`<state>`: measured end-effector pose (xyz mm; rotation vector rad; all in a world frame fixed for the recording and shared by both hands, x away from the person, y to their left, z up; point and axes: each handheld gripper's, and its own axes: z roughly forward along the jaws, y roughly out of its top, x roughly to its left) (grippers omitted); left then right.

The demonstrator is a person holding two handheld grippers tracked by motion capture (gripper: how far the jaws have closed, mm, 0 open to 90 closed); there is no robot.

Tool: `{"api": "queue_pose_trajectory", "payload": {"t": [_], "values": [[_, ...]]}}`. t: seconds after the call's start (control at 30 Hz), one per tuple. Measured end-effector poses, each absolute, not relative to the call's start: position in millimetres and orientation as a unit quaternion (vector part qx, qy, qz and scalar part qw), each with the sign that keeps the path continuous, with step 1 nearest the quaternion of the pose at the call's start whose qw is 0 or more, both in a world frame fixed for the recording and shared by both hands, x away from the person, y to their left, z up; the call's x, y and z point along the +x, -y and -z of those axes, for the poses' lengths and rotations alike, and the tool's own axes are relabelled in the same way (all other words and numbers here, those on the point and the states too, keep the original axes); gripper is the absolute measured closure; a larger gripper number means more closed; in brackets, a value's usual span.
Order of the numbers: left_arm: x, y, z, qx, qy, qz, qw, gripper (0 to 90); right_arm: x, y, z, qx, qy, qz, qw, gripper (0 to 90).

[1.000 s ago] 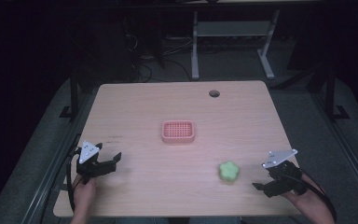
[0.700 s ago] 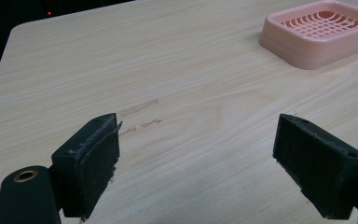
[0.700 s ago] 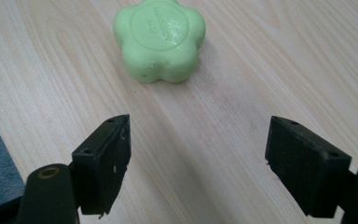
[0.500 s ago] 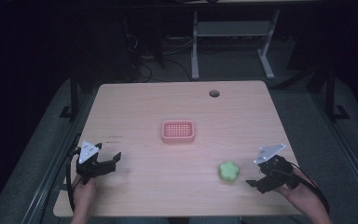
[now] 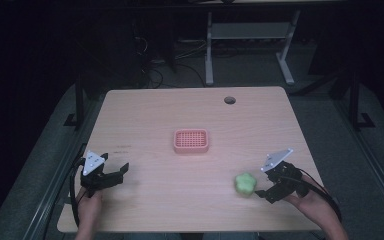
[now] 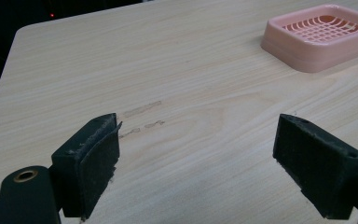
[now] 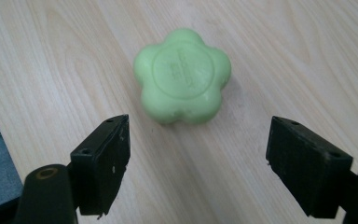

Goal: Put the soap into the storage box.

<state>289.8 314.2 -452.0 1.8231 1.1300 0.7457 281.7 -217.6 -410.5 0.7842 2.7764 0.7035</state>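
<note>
A green flower-shaped soap (image 5: 245,184) (image 7: 182,75) lies flat on the wooden table (image 5: 190,115), toward its right front. My right gripper (image 5: 263,187) (image 7: 196,158) is open just to the right of it, jaws wide and pointing at the soap, which sits a little beyond the jaw tips. A pink slotted soap dish (image 5: 191,140) (image 6: 320,36) stands at the table's middle. My left gripper (image 5: 121,172) (image 6: 198,163) rests open at the left front, with bare wood between its pads and the dish far off to its upper right.
A round cable hole (image 5: 229,100) sits near the table's far edge. Behind the table are a white metal frame (image 5: 250,45) and cables on a dark floor. Faint scuff marks (image 6: 142,116) show on the wood ahead of the left gripper.
My right gripper has moved left across the table, closing in on the green soap. The left gripper, the soap and the dish have stayed in place.
</note>
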Motion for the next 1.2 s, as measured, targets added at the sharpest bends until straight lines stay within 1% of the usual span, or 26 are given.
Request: {"api": "queue_pose_trajectory", "payload": {"t": [0.03,0.23,0.4,0.53,0.87,1.2], "values": [[290,-314,452,0.728,-0.452,-0.298,0.421,14.2,283,217,410,0.257,-0.933,-0.235,0.090,20.9],[290,-314,452,0.727,-0.452,-0.299,0.422,14.2,287,208,413,0.245,-0.939,-0.227,0.079,20.4],[290,-315,452,0.726,-0.453,-0.299,0.422,14.2,290,201,416,0.235,-0.943,-0.226,0.070,18.1],[290,-314,452,0.725,-0.453,-0.298,0.424,14.2,291,196,416,0.229,-0.945,-0.221,0.074,16.6],[290,-315,452,0.726,-0.453,-0.298,0.423,14.2,299,182,417,0.220,-0.953,-0.196,0.075,15.9],[289,-315,452,0.724,-0.454,-0.298,0.424,14.2,308,171,420,0.207,-0.959,-0.182,0.061,15.8]]}}
